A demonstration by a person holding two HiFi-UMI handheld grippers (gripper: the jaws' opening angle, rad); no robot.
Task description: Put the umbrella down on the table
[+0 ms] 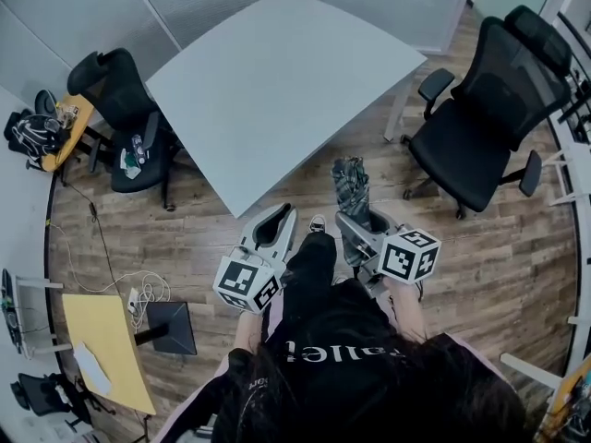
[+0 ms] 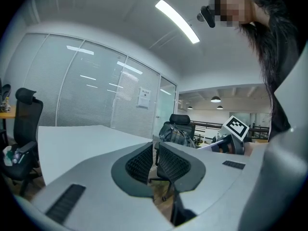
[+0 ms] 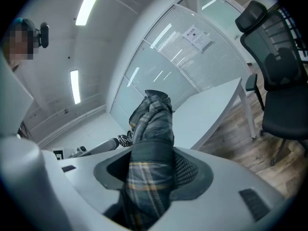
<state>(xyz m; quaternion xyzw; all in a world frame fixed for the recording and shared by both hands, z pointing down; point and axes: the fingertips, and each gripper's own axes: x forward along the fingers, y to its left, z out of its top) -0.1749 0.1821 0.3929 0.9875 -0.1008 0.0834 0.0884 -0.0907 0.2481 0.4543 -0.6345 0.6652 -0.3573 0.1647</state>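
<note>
R gripper (image 1: 358,227) pinches the folded plaid umbrella (image 1: 351,183) round its middle, pads pressing the fabric from both sides; the top end sticks out past the jaws toward the table (image 1: 286,90), prob. so it can be led over the edge and laid flat. The umbrella is off the table, just beside its near right edge, over the wood floor (image 1: 480,266), not touching the top. L gripper (image 1: 274,225) has its jaws drawn almost together w/ nothing btw them; it hangs by the table's near corner, apart from the umbrella; it takes no part in the hold, and I'd guess it's a spare hand, ready to steady if needed.

Round the table: a black office chair (image 1: 489,109) off its right side, well apart from the umbrella; a second chair (image 1: 129,109) at its left side w/ small stuff on the seat; a yellow desk (image 1: 102,349) further out past the near corner, to the left. Nothing shows on the part of the top nearest the umbrella. In the way: only the person's own shoe (image 1: 317,224) btw the two grippers near the corner, and the table's edge itself, which the umbrella's tip prob. has to pass above.
</note>
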